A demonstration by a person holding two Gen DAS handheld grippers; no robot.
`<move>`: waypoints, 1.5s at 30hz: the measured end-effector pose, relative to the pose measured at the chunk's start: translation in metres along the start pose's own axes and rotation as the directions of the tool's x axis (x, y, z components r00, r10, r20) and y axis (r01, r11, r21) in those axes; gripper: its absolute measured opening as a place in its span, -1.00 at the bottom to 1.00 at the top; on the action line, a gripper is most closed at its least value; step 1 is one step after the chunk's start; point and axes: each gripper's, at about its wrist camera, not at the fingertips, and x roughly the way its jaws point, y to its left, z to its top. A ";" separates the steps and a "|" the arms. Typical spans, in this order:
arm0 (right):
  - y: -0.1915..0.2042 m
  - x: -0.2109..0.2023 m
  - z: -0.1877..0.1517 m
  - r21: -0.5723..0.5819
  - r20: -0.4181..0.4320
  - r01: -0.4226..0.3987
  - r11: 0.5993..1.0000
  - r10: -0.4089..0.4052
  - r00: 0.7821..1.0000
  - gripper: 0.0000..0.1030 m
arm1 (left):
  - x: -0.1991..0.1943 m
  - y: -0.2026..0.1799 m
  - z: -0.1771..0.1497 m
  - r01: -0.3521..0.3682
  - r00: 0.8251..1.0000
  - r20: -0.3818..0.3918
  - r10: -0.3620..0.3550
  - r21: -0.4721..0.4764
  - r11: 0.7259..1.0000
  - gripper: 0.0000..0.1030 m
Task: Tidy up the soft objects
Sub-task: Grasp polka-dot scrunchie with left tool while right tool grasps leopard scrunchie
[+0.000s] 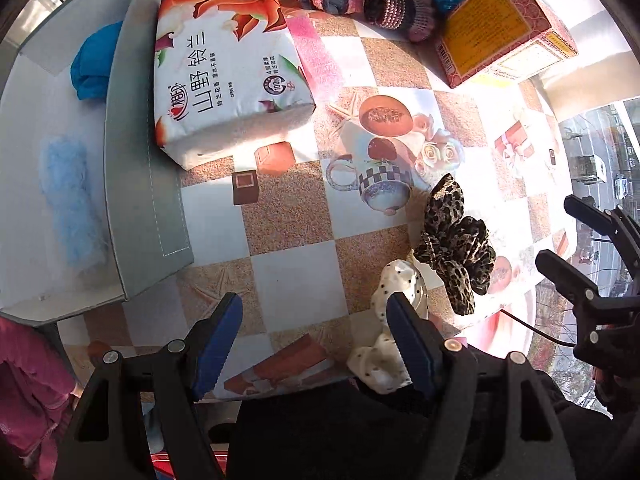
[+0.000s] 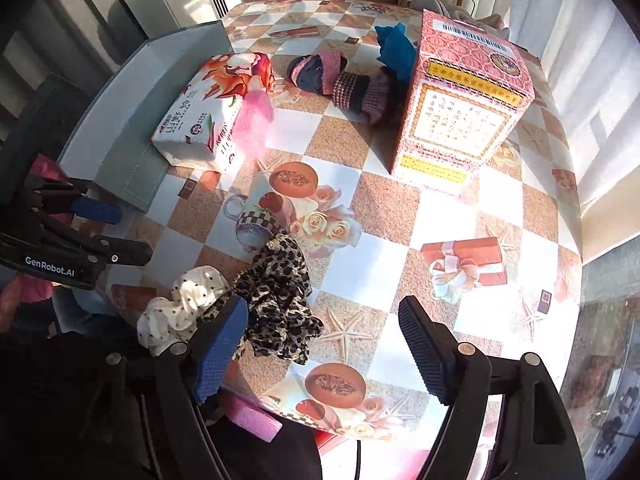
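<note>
A white polka-dot scrunchie (image 1: 400, 280) lies near the table's front edge, partly behind the right finger of my left gripper (image 1: 314, 344). That gripper points down and is open, with only tablecloth between its blue pads. A leopard-print scrunchie (image 1: 456, 240) lies just beyond the white one. In the right wrist view the leopard scrunchie (image 2: 280, 296) lies against the left finger of my right gripper (image 2: 324, 348), which is open and holds nothing. The white scrunchie (image 2: 184, 304) lies left of it. Knitted pink-and-dark pieces (image 2: 340, 80) and a blue cloth (image 2: 396, 48) lie at the back.
A grey box (image 1: 148, 160) stands on the left, with a blue cloth (image 1: 96, 60) and a pale blue fluffy piece (image 1: 68, 208) inside. A tissue pack (image 1: 224, 80) with a pink sponge (image 2: 254, 120) lies beside it. A tall pink carton (image 2: 464, 108) stands at the back right.
</note>
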 end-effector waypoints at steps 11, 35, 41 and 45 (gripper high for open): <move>0.022 0.019 -0.004 -0.107 -0.104 -0.073 0.992 0.062 0.993 0.53 | 0.018 -0.008 0.014 0.021 0.996 -0.083 -0.016 0.057 0.998 0.51; 0.026 0.091 -0.001 -0.016 -0.241 -0.114 0.993 0.106 0.965 -0.40 | 0.077 -0.029 -0.016 0.071 0.974 -0.226 -0.036 0.150 0.986 -0.84; -0.028 0.068 -0.019 0.186 -0.198 -0.068 0.980 0.105 0.975 -0.40 | 0.062 -0.046 -0.002 0.054 0.985 -0.174 -0.018 0.205 0.977 -0.86; -0.074 0.053 -0.037 0.343 -0.178 -0.007 0.939 0.073 0.981 -0.40 | 0.048 -0.071 0.010 0.061 0.991 -0.131 -0.023 0.297 0.953 -0.86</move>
